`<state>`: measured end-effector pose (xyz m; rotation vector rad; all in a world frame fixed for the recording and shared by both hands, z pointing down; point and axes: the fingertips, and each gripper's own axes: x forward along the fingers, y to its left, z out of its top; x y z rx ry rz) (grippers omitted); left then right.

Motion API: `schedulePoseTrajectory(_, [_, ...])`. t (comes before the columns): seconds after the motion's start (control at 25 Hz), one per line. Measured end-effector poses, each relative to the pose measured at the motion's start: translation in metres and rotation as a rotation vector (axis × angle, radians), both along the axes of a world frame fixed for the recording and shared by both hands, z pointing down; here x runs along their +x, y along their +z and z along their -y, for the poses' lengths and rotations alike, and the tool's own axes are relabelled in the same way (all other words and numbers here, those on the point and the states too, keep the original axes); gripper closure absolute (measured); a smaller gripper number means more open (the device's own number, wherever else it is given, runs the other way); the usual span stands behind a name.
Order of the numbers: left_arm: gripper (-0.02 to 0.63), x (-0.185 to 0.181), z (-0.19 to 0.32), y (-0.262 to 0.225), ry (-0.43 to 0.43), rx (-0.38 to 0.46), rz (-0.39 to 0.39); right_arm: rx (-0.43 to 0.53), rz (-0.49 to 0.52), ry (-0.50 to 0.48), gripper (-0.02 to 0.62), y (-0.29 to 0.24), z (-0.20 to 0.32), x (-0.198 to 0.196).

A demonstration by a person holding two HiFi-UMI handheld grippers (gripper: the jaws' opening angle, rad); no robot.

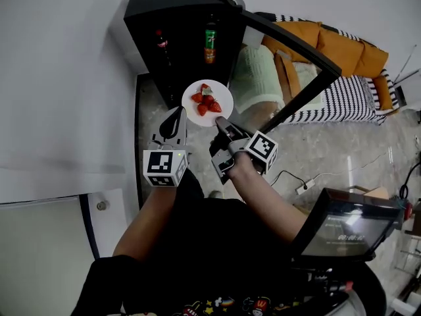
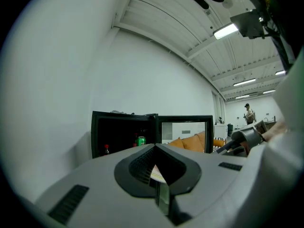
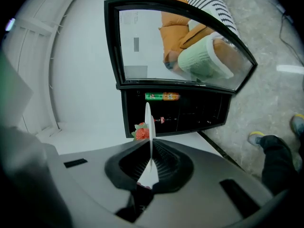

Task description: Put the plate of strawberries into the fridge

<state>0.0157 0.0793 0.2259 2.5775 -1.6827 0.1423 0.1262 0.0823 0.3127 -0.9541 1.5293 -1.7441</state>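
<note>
A white plate [image 1: 209, 96] carrying several strawberries [image 1: 206, 101] hangs in front of the open black fridge [image 1: 174, 18]. My right gripper [image 1: 221, 121] is shut on the plate's near rim. In the right gripper view the plate [image 3: 148, 127] stands edge-on between the jaws of the right gripper [image 3: 149, 152], a strawberry [image 3: 141, 132] showing to its left. My left gripper [image 1: 176, 116] floats just left of the plate, apart from it. Seen in its own view, the left gripper [image 2: 159, 177] has its jaws together and points at the fridge [image 2: 124, 137].
The glass fridge door [image 1: 289, 51] swings out to the right. Inside stand a green bottle [image 1: 210, 42] and a red-capped bottle [image 1: 161, 42]. A sofa with orange cushions [image 1: 335, 45] and a pale green cushion [image 1: 253, 71] lie beyond the door. A white wall [image 1: 59, 78] is at left.
</note>
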Motion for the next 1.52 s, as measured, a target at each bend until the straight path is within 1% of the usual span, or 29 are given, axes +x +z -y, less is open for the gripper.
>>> schedulePoseTrajectory(0.12, [0.603,-0.012,0.029,0.006,0.013,-0.018,-0.009,-0.013,-0.008,0.011,0.575,0.004,0.025,-0.01])
schedulePoseTrajectory(0.32, [0.603,-0.042,0.098,0.017,0.037,-0.06,-0.027,-0.041,-0.022,0.036,0.575,0.011,0.086,-0.039])
schedulePoseTrajectory(0.6, [0.603,-0.067,0.148,0.043,0.079,-0.124,-0.042,-0.072,-0.062,0.064,0.575,0.029,0.13,-0.065])
schedulePoseTrajectory(0.76, [0.603,-0.08,0.18,0.055,0.109,-0.146,-0.053,-0.098,-0.073,0.088,0.575,0.039,0.156,-0.081])
schedulePoseTrajectory(0.96, [0.603,-0.091,0.218,0.071,0.128,-0.166,-0.067,-0.124,-0.085,0.121,0.575,0.051,0.188,-0.089])
schedulePoseTrajectory(1.08, [0.603,-0.1,0.226,0.081,0.139,-0.19,-0.082,-0.134,-0.077,0.137,0.575,0.06,0.199,-0.099])
schedulePoseTrajectory(1.24, [0.603,-0.1,0.243,0.097,0.155,-0.204,-0.093,-0.15,-0.092,0.143,0.575,0.078,0.221,-0.102])
schedulePoseTrajectory(1.36, [0.603,-0.1,0.255,0.105,0.133,-0.202,-0.095,-0.147,-0.102,0.124,0.575,0.091,0.237,-0.104])
schedulePoseTrajectory(1.52, [0.603,-0.099,0.265,0.111,0.089,-0.191,-0.086,-0.146,-0.085,0.097,0.575,0.106,0.253,-0.106])
